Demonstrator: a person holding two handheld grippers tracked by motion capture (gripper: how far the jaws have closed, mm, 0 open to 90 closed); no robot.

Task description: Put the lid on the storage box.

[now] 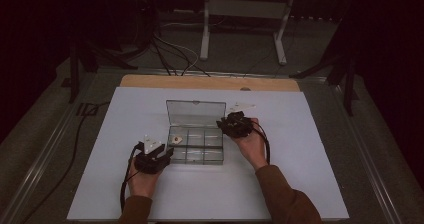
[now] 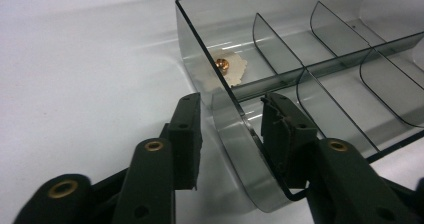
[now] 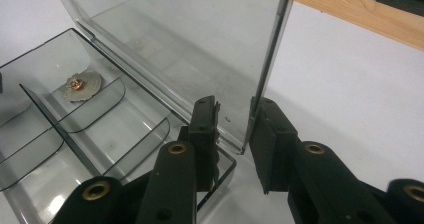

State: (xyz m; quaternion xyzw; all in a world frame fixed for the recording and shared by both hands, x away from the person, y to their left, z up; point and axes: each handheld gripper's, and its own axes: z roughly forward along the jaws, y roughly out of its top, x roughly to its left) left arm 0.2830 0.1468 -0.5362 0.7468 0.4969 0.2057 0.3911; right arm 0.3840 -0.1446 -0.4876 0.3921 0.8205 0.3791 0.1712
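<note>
Left gripper (image 2: 230,134) is straddling the near-left corner of the box (image 2: 240,149), one pad touching the wall, the other standing off: released. Right gripper (image 3: 235,134) is bracketing the raised lid's (image 3: 270,59) side edge, pads not pressing. Box is sitting mid-table (image 1: 300,184); a pin (image 2: 223,64) is lying in the back-left compartment. White tabletop is lying bare all around the box.
</note>
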